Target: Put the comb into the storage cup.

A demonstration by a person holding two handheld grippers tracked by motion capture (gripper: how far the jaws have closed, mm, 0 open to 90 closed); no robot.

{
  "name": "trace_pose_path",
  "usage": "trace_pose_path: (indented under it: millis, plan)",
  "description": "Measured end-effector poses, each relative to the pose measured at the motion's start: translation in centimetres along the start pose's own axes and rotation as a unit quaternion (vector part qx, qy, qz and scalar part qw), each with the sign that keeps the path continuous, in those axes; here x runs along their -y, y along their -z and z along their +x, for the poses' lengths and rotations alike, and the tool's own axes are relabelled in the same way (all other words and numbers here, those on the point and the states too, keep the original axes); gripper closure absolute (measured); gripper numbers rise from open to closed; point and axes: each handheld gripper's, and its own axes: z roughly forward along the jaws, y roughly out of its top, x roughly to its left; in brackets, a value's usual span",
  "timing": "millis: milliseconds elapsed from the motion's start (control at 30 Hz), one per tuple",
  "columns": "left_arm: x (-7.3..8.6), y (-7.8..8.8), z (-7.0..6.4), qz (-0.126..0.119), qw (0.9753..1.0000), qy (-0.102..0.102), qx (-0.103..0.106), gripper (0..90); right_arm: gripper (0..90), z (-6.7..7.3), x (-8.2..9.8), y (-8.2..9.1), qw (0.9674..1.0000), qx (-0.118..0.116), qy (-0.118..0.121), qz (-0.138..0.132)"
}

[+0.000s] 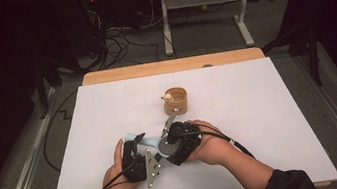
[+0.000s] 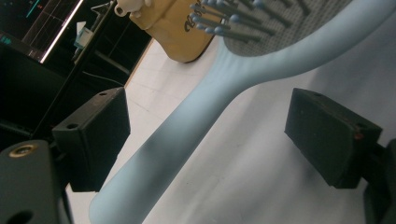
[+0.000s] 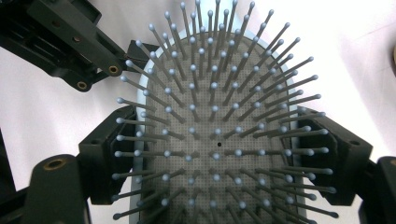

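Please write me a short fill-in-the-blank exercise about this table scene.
1. The right hand-held gripper clamps the head of a light blue ____.
2. The brush's handle lies between the jaws of the ____ hand-held gripper.
3. The tan ring-shaped holder stands on a ____ table.

Missing words: hairbrush; left; white

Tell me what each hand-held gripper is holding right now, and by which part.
The right hand-held gripper clamps the light blue hairbrush by the sides of its bristled head. The left hand-held gripper holds nothing: its jaws straddle the brush handle without touching it.
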Motion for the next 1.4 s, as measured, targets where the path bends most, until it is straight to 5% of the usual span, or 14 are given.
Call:
trace_pose_path:
  millis: [633,1033,1400]
  plan:
    - [-0.05,0.07,-0.27,-0.013,0.9997,-0.017,-0.011,16.7,20.8,0.17,-0.91,-0.91,1.0,-0.009,0.002,0.002]
    - [-0.02,0.21,-0.57,-0.017,0.9992,-0.035,-0.008,28.7,20.8,-0.02,-0.96,-0.7,0.9999,-0.013,-0.006,-0.004]
    - [-0.08,0.62,-0.91,-0.025,0.997,-0.072,-0.015,43.5,20.8,-0.02,-1.0,-0.64,0.9998,-0.015,-0.01,-0.003]
